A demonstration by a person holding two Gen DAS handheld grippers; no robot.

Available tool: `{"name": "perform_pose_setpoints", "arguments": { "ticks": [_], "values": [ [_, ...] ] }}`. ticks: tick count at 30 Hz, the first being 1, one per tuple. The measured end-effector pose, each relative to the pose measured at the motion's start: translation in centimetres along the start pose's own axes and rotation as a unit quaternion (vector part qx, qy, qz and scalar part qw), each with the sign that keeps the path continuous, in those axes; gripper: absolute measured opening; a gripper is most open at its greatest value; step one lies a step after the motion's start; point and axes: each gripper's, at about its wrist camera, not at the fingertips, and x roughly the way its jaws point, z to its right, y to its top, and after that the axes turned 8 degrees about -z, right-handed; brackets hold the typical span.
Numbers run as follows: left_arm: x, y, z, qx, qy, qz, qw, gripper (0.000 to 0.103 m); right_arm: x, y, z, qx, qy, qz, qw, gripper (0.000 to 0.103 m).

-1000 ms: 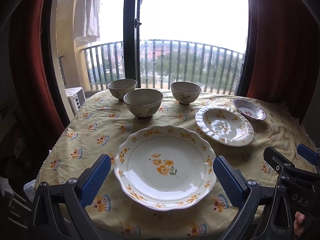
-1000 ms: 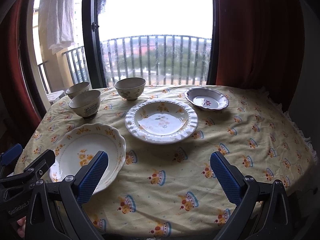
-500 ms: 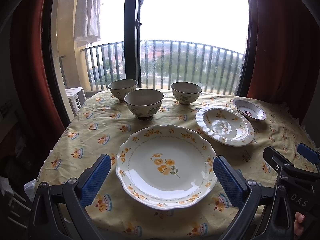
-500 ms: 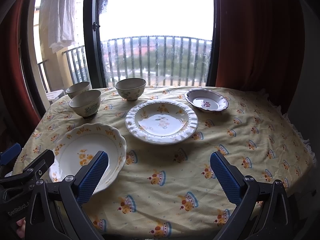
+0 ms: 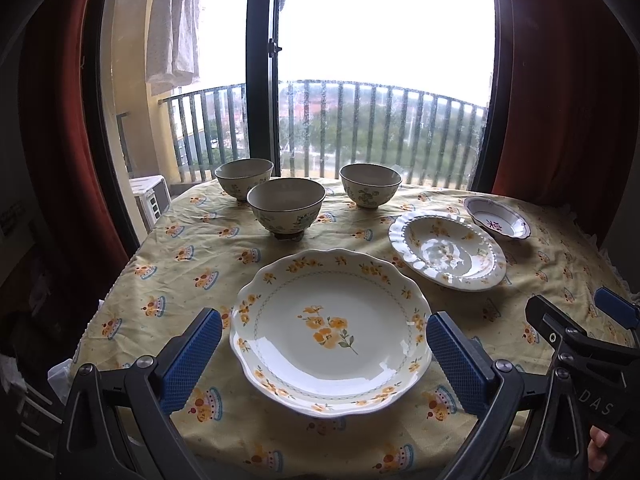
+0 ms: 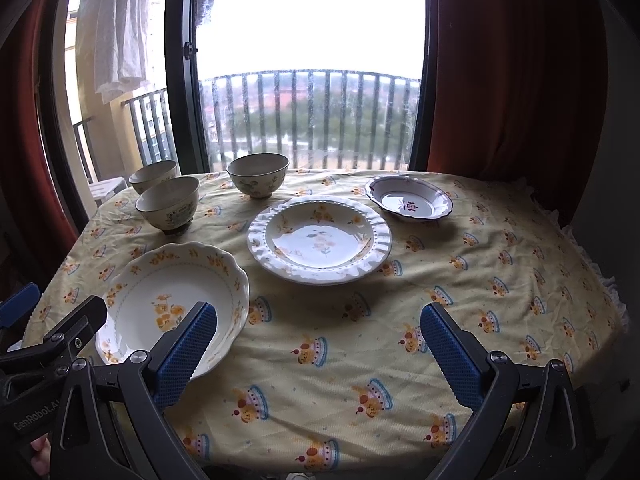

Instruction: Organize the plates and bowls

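A large scalloped plate with orange flowers [image 5: 332,332] [image 6: 168,304] lies at the table's near left. Behind it to the right sits a ruffled white deep plate [image 5: 446,250] [image 6: 319,240], and further right a small purple-rimmed dish [image 5: 498,222] [image 6: 409,203]. Three floral bowls stand at the back: left [image 5: 244,178] [image 6: 154,176], middle front [image 5: 286,208] [image 6: 168,204], right [image 5: 370,185] [image 6: 258,174]. My left gripper [image 5: 324,356] is open, its blue pads flanking the scalloped plate without touching it. My right gripper [image 6: 318,354] is open above bare cloth.
A yellow tablecloth with crown prints [image 6: 500,280] covers the table. Behind it are a balcony door [image 5: 262,64], a railing [image 6: 312,116] and red curtains [image 6: 516,64] on both sides. A white appliance [image 5: 150,200] stands at the far left.
Both views have drifted slightly; the dishes sit a little lower in the frames. Nothing on the table has moved and both grippers stay open.
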Motion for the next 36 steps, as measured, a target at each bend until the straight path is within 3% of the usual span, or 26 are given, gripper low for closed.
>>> {"name": "perform_pose_setpoints", "arguments": {
  "ticks": [16, 26, 36],
  "values": [
    [0.2, -0.2, -0.1, 0.0, 0.003, -0.009, 1.0, 0.103, 0.2, -0.3, -0.1, 0.003, 0.002, -0.002, 1.0, 0.103],
    [1.6, 0.3, -0.5, -0.009, 0.008, -0.042, 0.9991, 0.1, 0.7, -0.4, -0.8, -0.007, 0.006, -0.013, 1.0, 0.103],
    [4.6, 1.9, -2.3, -0.021, 0.009, -0.076, 0.9968, 0.092, 3.4, 1.7, -3.5, -0.011, 0.033, -0.047, 0.998, 0.103]
  ]
}}
